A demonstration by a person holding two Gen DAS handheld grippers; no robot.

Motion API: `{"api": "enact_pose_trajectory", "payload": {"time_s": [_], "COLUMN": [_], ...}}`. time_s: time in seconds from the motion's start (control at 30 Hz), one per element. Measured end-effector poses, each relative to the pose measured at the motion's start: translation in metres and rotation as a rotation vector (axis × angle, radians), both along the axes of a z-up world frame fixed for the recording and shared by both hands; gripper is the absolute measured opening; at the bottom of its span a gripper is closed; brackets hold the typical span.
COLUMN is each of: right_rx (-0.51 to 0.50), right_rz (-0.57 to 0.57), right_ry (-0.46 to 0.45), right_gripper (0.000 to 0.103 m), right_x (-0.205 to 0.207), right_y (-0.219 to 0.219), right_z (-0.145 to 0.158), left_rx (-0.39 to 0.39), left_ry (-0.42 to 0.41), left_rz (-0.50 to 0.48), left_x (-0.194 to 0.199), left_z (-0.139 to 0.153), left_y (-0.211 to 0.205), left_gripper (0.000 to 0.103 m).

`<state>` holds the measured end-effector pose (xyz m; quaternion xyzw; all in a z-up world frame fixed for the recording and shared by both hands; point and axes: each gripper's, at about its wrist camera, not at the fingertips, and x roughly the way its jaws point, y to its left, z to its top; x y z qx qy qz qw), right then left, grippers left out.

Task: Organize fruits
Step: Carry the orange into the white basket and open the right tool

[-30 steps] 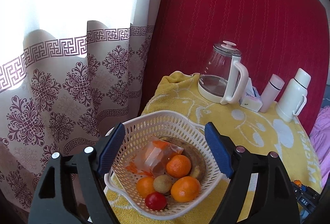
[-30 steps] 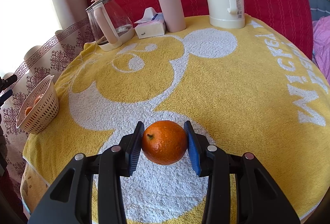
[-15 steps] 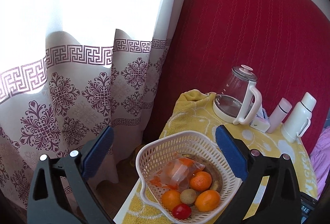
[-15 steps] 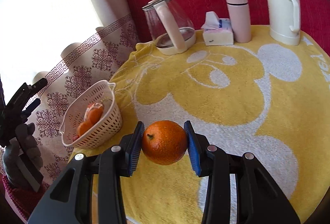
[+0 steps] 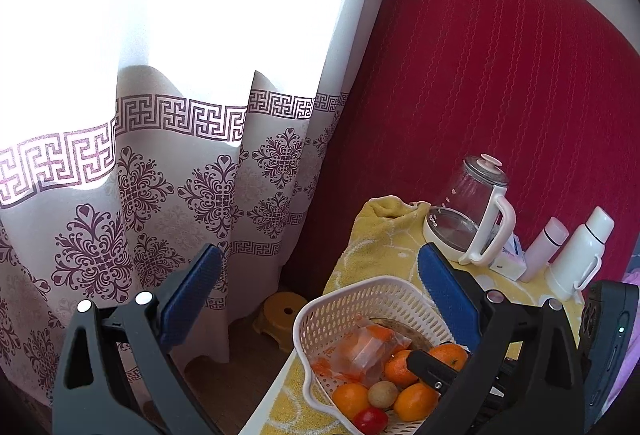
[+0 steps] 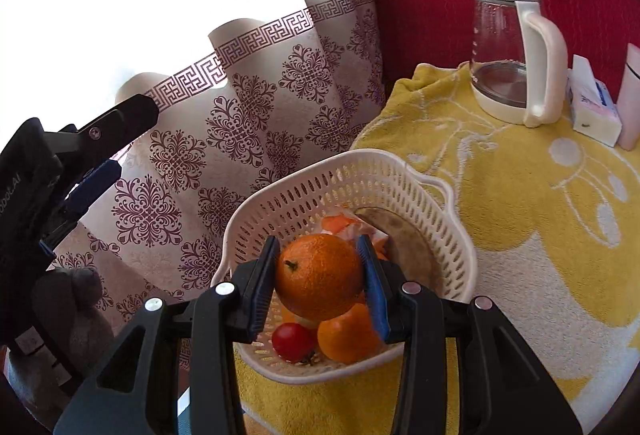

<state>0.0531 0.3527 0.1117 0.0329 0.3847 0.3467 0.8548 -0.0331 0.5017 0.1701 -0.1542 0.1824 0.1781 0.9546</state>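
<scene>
Yellow towelling covers the tabletop (image 6: 520,219), backed by a red panel and a patterned curtain (image 5: 168,163). Nearest in the right wrist view, the right gripper (image 6: 319,279) has its jaws clamped on an orange (image 6: 319,277), held above the white basket (image 6: 304,191) of fruit. At nine o'clock the left gripper (image 5: 316,289) hangs with jaws wide apart, empty. Farther off, at one o'clock, stands a glass kettle (image 6: 508,51).

Orange (image 6: 318,277) above white basket (image 6: 456,235) — gripped.
</scene>
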Motion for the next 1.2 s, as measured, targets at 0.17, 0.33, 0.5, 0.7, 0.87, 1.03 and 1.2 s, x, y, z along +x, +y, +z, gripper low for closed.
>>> {"api": "enact_pose_trajectory", "payload": {"time_s": [0.17,0.33,0.5,0.7,0.87,1.03,1.2], "right_rx": [0.011,0.032,0.056,0.036,-0.026,-0.048,-0.097], "right_rz": [0.035,0.048,-0.006,-0.113,-0.159,-0.162,-0.147], "right_ry": [0.06,0.074,0.07,-0.001,-0.024,-0.041,-0.081], "right_gripper": [0.042,0.046,0.055,0.073,0.074,0.083,0.084], "right_x": [0.009,0.006,0.0,-0.012,-0.022,-0.035,-0.048], "right_y": [0.024,0.019,-0.002,-0.037,-0.058,-0.072,-0.075], "right_z": [-0.008,-0.011,-0.015,-0.014,-0.023,-0.032,-0.035], "left_rx": [-0.035,-0.044,-0.027,0.007,0.047,0.074,0.136], "left_ry": [0.002,0.003,0.013,0.028,0.03,0.033,0.019], "left_rz": [0.024,0.026,0.008,-0.023,-0.021,-0.028,-0.033], "left_x": [0.0,0.001,0.002,0.006,0.006,0.006,0.003], "left_z": [-0.003,-0.004,-0.005,-0.005,-0.004,-0.004,-0.002], "left_y": [0.013,0.017,0.013,0.004,-0.003,-0.01,-0.02], "left_gripper": [0.1,0.1,0.1,0.1,0.1,0.1,0.1]}}
